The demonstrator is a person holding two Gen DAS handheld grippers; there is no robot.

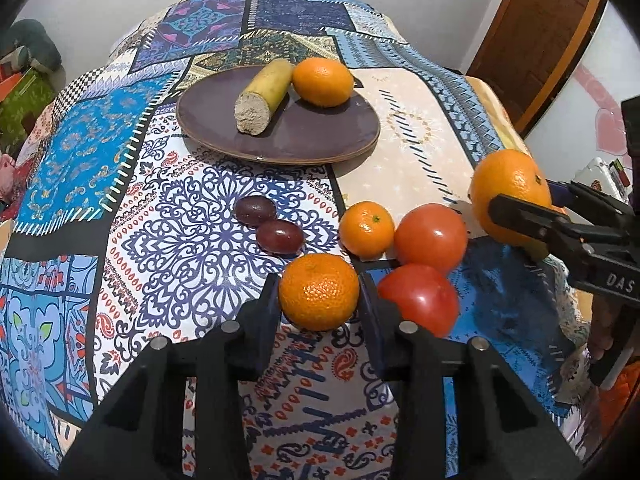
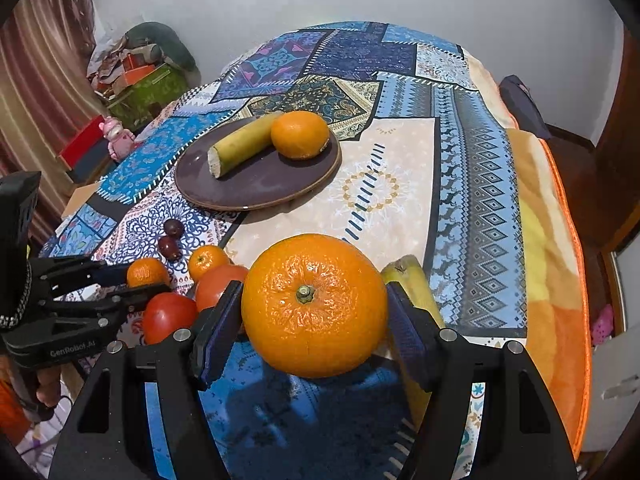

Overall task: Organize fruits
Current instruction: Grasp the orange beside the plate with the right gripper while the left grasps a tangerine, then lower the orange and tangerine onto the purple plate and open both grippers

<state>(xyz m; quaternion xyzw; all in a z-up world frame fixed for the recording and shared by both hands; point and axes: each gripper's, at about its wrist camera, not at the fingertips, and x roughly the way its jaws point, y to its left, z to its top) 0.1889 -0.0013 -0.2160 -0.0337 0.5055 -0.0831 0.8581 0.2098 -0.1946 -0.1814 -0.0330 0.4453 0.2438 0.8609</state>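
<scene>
Left wrist view: the left gripper clasps a small dimpled mandarin near the tablecloth's front edge, beside two tomatoes.

Right wrist view: the right gripper pinches a large glossy orange; only here a yellow banana shows behind it.

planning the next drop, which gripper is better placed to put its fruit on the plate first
Right, probably. The right gripper holds its orange lifted off the cloth. The left gripper grips a mandarin low among the tomatoes. The plate has room in front.

Banana piece lies left of orange on plate.
</scene>
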